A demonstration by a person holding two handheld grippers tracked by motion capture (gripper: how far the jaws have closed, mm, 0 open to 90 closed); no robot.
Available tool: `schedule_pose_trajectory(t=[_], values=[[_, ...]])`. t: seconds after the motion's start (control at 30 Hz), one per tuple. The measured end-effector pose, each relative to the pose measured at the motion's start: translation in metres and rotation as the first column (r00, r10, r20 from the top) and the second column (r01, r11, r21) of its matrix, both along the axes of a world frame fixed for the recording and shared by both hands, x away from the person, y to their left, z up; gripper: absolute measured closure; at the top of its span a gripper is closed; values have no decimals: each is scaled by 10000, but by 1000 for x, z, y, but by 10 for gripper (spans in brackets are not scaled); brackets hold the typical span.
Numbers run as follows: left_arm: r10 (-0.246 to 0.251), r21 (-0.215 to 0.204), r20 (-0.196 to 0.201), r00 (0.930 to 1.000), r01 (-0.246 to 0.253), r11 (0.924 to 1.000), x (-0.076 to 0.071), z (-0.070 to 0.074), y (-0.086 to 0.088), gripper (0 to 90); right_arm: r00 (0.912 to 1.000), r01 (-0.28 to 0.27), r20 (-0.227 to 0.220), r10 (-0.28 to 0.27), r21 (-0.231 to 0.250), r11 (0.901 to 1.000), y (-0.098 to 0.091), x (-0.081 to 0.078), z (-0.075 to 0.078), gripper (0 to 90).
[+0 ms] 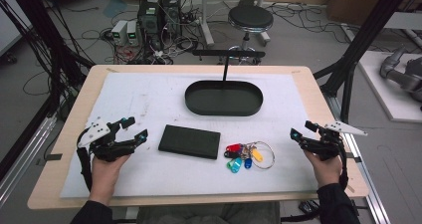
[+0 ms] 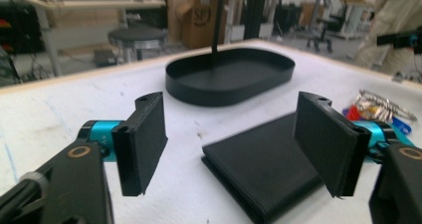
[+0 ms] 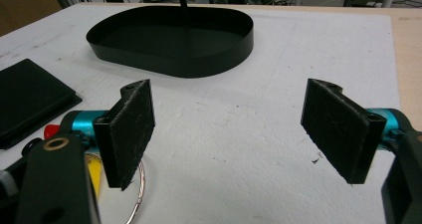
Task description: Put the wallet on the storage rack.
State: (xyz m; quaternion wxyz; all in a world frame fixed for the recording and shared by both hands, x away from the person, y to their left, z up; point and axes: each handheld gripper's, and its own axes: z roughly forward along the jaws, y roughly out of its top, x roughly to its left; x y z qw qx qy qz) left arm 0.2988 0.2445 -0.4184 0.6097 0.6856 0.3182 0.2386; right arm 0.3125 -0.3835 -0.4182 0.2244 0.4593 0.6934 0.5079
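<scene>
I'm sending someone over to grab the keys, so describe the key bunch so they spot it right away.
On the white mat, look nearer than the black oval tray. Just right of the flat black wallet lies the key bunch: a wire ring with red, yellow, blue and teal tags, the one colourful thing there.

A wooden table (image 1: 318, 92) fills the middle of the high view, and a white mat (image 1: 149, 97) covers nearly all of its top. On the mat, an oval black tray (image 1: 224, 98) with a thin upright post sits in the upper centre, a flat black wallet (image 1: 189, 141) lies below it, and a bunch of coloured keys (image 1: 246, 156) on a wire ring lies just right of the wallet. The wallet and the keys are near each other but apart from the tray.
</scene>
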Motion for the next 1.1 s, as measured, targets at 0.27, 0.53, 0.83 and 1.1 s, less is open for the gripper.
schedule_pose_trajectory(t=[0.27, 0.53, 0.83, 1.1], values=[[-317, 1257, -650, 9974, 397, 9913, 0, -6, -11, 269, 10000, 30, -83, -30, 47, 10000, -2, 5, -3, 215], [-475, 1585, -1006, 9938, 632, 9853, -9, -13, -7, 304, 9999, -40, -149, 40, -6, 10000, 1, 5, -3, 215], [-842, 3096, -1965, 9769, 1433, 9400, -2, -28, -36, 373, 9998, -124, -127, 123, -77, 9999, 3, 4, -2, 215], [-500, 3754, -2753, 9600, 1553, 9137, 14, -33, -53, 396, 9998, -155, -163, 153, -175, 9997, 3, 0, -2, 215]])
